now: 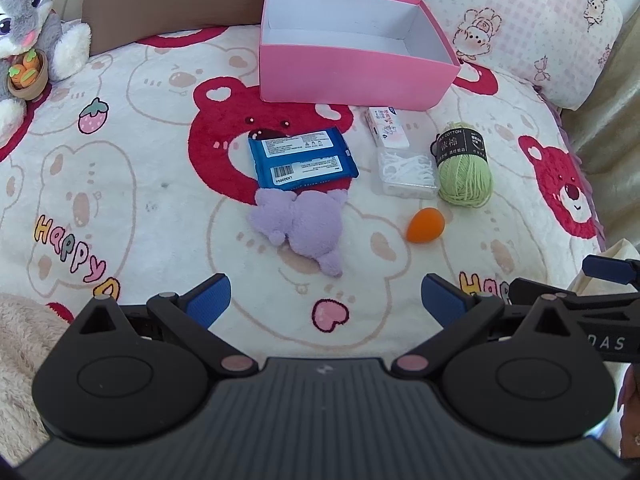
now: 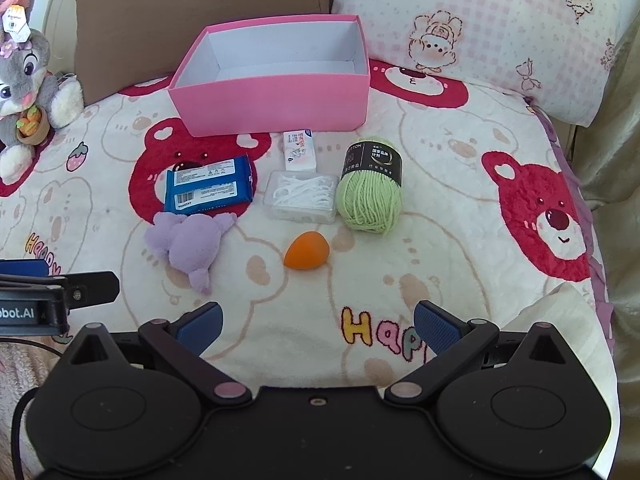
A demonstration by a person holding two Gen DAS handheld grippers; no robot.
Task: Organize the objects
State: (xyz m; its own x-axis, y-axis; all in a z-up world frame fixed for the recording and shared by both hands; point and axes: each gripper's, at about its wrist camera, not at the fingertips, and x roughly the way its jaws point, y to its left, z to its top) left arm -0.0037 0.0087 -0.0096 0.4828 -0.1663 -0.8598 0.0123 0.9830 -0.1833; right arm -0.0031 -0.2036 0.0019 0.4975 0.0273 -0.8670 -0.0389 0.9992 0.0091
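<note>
An empty pink box (image 1: 352, 76) (image 2: 276, 108) stands at the back of a bear-print blanket. In front of it lie a blue wipes pack (image 1: 302, 158) (image 2: 210, 190), a purple plush toy (image 1: 304, 224) (image 2: 190, 242), a small white packet (image 1: 388, 126) (image 2: 299, 151), a clear box of floss picks (image 1: 408, 174) (image 2: 302, 196), a green yarn ball (image 1: 464, 168) (image 2: 370, 196) and an orange egg-shaped sponge (image 1: 425, 225) (image 2: 307, 255). My left gripper (image 1: 326, 300) and right gripper (image 2: 318, 326) hover near the blanket's front, both open and holding nothing, well short of the objects.
A grey stuffed rabbit (image 1: 28, 36) (image 2: 28, 92) sits at the back left beside a brown cushion (image 2: 200, 20). A pink patterned pillow (image 1: 520, 24) (image 2: 480, 28) lies at the back right. The bed's edge runs down the right side. A fluffy beige fabric (image 1: 20, 360) lies near left.
</note>
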